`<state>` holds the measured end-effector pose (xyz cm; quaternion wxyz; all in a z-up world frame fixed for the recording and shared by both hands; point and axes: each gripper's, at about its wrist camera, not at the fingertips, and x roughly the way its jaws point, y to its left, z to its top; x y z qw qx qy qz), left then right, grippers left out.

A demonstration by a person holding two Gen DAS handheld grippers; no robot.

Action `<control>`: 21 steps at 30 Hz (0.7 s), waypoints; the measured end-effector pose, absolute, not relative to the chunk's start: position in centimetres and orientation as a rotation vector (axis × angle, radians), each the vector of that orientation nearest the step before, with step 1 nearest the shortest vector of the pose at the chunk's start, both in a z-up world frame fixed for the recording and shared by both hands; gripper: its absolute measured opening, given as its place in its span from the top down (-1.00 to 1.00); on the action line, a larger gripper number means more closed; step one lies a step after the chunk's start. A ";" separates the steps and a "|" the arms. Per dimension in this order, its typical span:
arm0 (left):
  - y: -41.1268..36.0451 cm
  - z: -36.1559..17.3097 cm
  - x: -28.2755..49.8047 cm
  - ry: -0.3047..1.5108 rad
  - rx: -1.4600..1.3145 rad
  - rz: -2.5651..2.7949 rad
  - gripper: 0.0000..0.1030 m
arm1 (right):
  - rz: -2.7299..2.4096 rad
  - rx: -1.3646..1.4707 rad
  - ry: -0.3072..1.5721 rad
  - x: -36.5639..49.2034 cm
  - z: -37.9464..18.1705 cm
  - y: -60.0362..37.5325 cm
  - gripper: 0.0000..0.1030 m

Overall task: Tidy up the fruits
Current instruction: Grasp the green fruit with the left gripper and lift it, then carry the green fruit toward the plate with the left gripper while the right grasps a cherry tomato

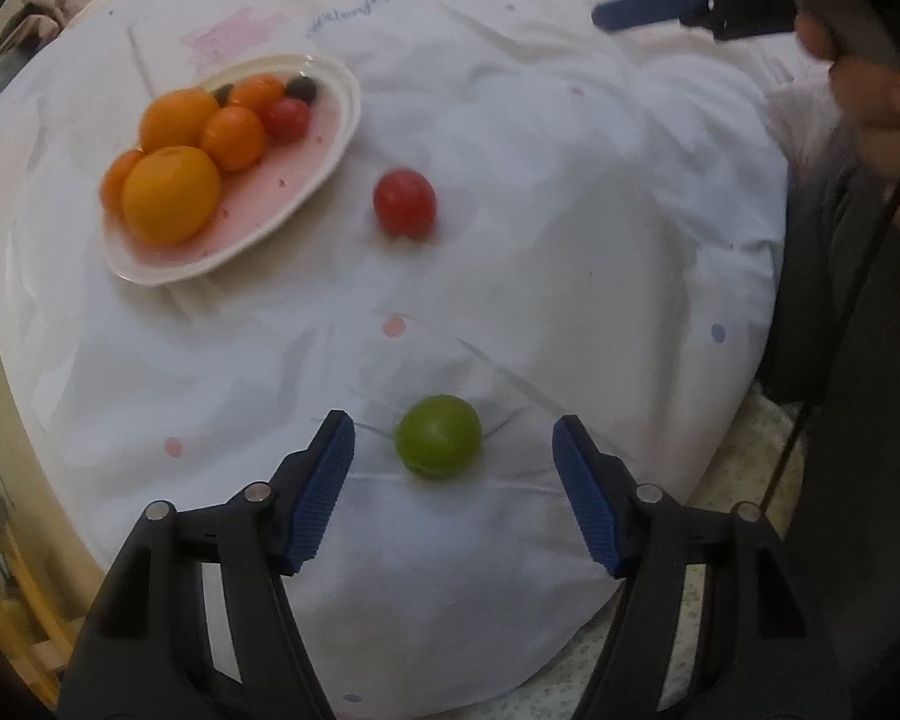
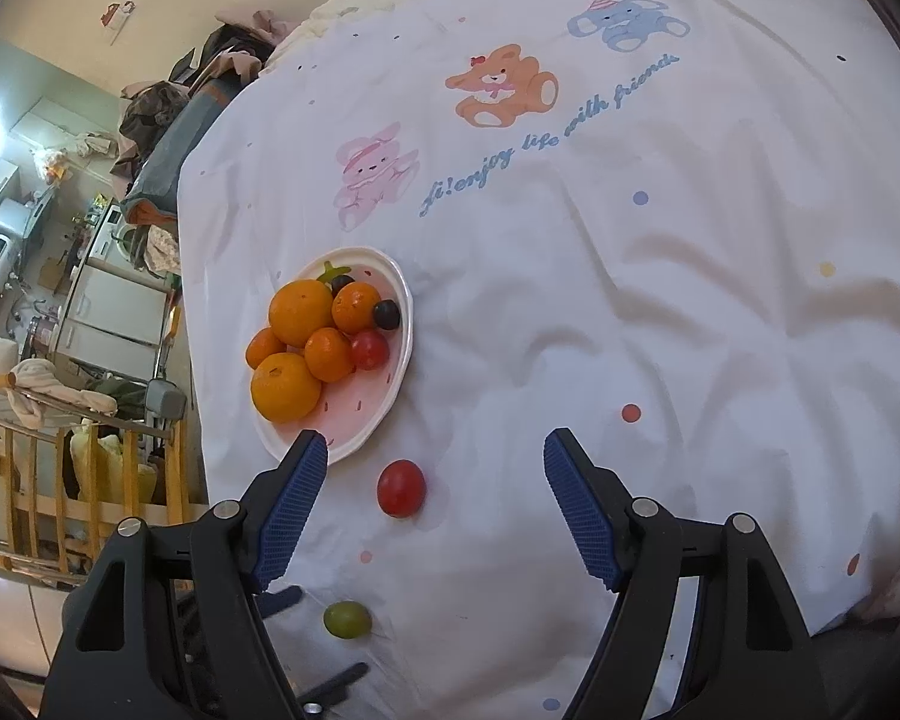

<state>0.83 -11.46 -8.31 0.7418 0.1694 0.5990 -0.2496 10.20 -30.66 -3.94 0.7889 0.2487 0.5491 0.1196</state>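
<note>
Left gripper [image 1: 453, 438]: points steeply down at the bed, low over the white sheet [image 1: 570, 240]; its blue pads [image 1: 324, 492] stand on either side of the green fruit.
Left jaws: apart, with a clear gap on each side of the green fruit; nothing held or touched.
Right gripper [image 2: 435, 450]: tilted down toward the sheet, hanging above it beside the plate; the hand [image 1: 882, 114] that carries it shows at the upper right of the left wrist view.
Right jaws: wide apart and empty; the loose red tomato lies on the sheet below the gap, not touched.
Green fruit [image 1: 438, 443]: one, round, lying on the sheet between the left fingers, well apart from the plate.
Loose red tomato [image 2: 401, 488]: one, on the sheet just beside the plate's near rim.
Plate [image 2: 354, 447]: one, white rim with a pink inside, resting on the sheet near the bed's edge.
Oranges [image 2: 285, 387]: five on the plate, two large and three smaller, bunched together.
Red tomato on the plate [image 2: 369, 349]: one, touching the oranges.
Dark grapes [image 2: 386, 314]: two, at the plate's far end.
</note>
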 end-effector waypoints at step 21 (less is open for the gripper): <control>-5.5 -5.3 5.1 1.258 0.057 -0.351 0.51 | 0.280 0.509 1.224 10.3 -4.6 -29.4 -0.51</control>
